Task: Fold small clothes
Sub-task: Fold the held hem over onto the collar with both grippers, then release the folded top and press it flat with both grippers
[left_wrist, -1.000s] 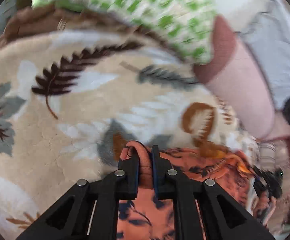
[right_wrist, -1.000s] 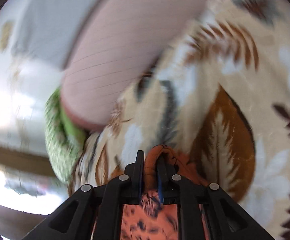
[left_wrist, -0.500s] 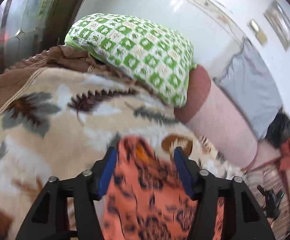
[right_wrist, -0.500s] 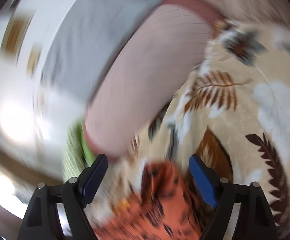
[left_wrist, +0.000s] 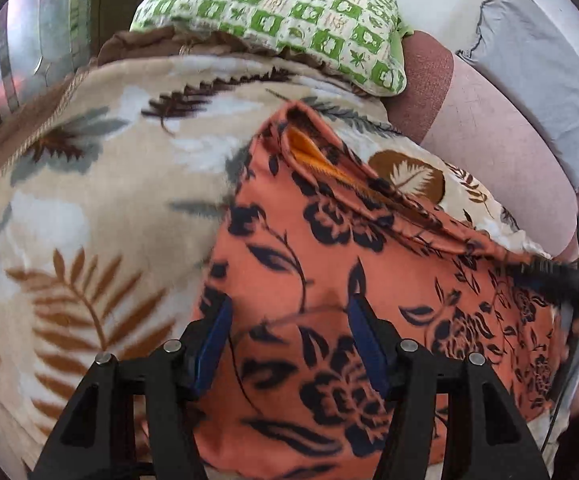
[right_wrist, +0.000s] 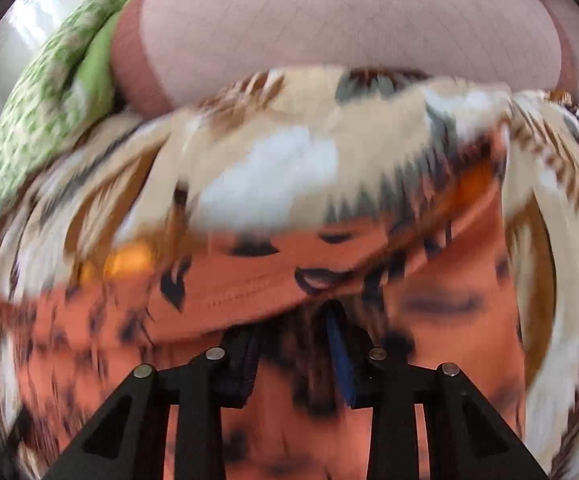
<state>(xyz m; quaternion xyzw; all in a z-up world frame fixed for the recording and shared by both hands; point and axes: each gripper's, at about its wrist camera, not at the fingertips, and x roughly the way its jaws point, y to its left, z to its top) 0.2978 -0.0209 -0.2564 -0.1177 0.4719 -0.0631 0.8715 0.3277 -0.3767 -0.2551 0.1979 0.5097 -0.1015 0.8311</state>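
Right wrist view is motion-blurred; garment detail is smeared and its near edge is cut off by the frame bottom. Left view is sharper, but the garment's lower part is hidden behind the tool arms.

Left tool (left_wrist: 289, 322): jaws spread wide, blue pads apart, nothing between them, hovering over the orange floral garment (left_wrist: 329, 248). Right tool (right_wrist: 295, 334): jaws apart at a moderate gap, no cloth clamped as far as the blur allows; a fold of the orange floral garment (right_wrist: 273, 280) lies just ahead of its tips.

Garment lies spread on the leaf-print blanket (left_wrist: 101, 200), one upper flap folded over showing a yellow-orange lining (left_wrist: 309, 152).

Blanket is bare to the left of the garment, up to its brown hem. Behind: green checked pillow (left_wrist: 281, 12), pink bolster (left_wrist: 489, 120) close to the garment's far edge, grey cloth (left_wrist: 541, 64) against the wall. A dark blurred object (left_wrist: 561, 276) sits at the garment's right edge; I cannot tell what it is.
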